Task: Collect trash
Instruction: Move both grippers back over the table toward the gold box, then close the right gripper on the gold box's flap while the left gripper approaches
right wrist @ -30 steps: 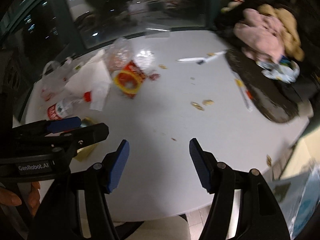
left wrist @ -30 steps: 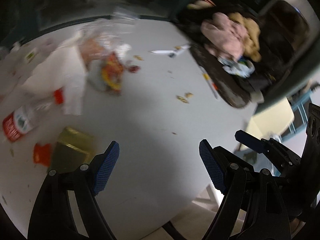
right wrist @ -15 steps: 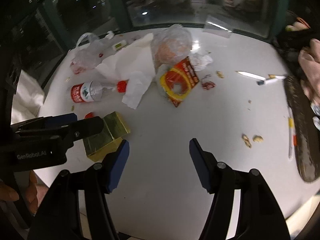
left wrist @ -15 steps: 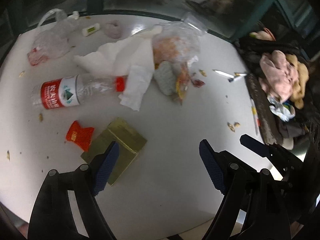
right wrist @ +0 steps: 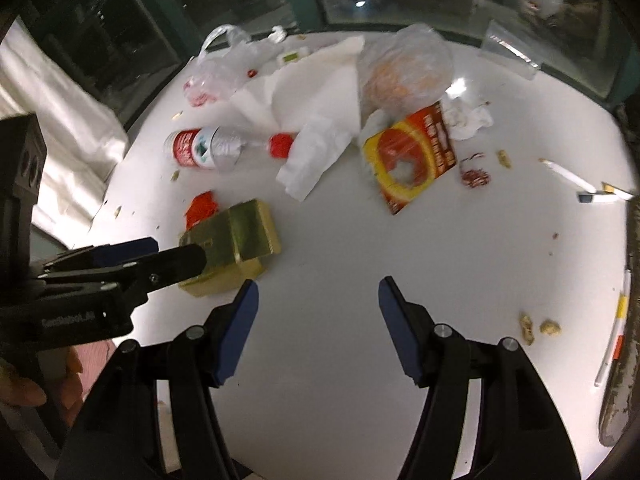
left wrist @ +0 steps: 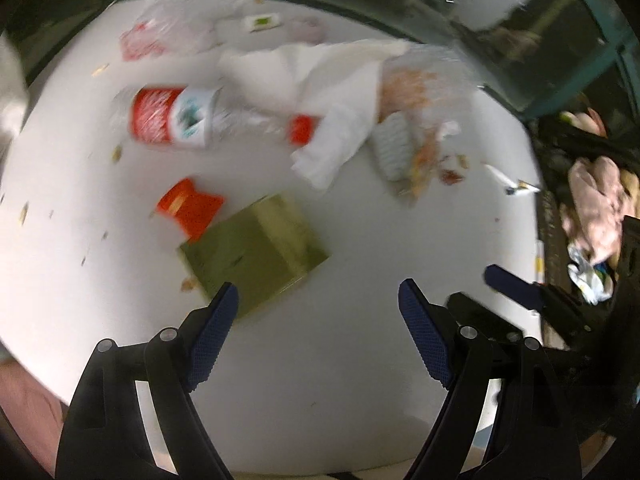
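Littered round white table [right wrist: 320,264] with both tongs poised above its near edge.

The left tongs [left wrist: 318,322] and right tongs [right wrist: 318,310] are both spread with nothing between the pads, over the bare near part of the table, the widest open room. The trash lies farther in: a gold box [right wrist: 236,240] nearest, just beyond the left tongs, with a red scrap [right wrist: 200,208] touching its far side; a plastic bottle [right wrist: 216,148] on its side; white paper napkins [right wrist: 308,120]; a clear bag of food scraps [right wrist: 404,72]; a red and yellow packet [right wrist: 412,160]. Another clear bag [right wrist: 224,68] sits at the far rim. Peanut shells [right wrist: 536,328] lie near the right edge. In the right wrist view the left tongs cover part of the box. The left wrist view is motion-blurred, so the bottle's label cannot be read.
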The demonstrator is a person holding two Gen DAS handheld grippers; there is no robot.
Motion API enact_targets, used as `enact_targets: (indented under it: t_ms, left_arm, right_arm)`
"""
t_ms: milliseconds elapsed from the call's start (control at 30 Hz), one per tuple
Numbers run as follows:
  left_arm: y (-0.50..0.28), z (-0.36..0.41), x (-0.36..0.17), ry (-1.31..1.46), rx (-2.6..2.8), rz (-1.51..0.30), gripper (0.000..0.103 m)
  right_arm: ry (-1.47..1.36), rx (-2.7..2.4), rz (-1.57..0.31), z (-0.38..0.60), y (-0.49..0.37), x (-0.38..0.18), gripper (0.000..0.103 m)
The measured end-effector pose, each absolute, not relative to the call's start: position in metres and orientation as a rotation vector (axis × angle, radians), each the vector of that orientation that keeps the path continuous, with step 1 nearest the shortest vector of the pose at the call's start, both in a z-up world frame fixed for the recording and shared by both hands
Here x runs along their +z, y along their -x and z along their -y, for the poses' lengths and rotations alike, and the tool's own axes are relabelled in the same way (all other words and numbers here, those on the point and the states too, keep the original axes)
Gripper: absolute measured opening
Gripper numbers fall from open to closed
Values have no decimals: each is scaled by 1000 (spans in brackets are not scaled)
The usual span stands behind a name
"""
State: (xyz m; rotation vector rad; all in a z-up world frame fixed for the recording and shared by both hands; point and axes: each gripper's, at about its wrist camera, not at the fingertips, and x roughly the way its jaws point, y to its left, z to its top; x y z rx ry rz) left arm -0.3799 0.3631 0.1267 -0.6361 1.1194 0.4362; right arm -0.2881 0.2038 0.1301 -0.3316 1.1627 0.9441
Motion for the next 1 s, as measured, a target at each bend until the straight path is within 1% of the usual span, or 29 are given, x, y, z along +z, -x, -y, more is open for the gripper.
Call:
enact_targets:
  t_ms: [167, 267, 533, 767, 1000]
  left_arm:
    - [404, -372, 114, 687, 524, -1155, 79]
    - [409, -376, 111, 661, 550, -1168, 79]
    - [408, -380, 103, 617, 495, -1214, 79]
    - [407, -392, 95, 516, 416, -1240, 79]
    - [409, -410, 81, 509, 350, -1276, 79]
  right_arm:
    - [343, 990, -1207, -210, 296, 119, 60]
    - [358, 1012, -1229, -216, 304, 113, 60]
    - [322, 1016, -1275, -226, 309, 106, 60]
    - [268, 988, -1315, -244, 311, 102, 60]
    - [234, 959, -1372, -266, 310, 94, 60]
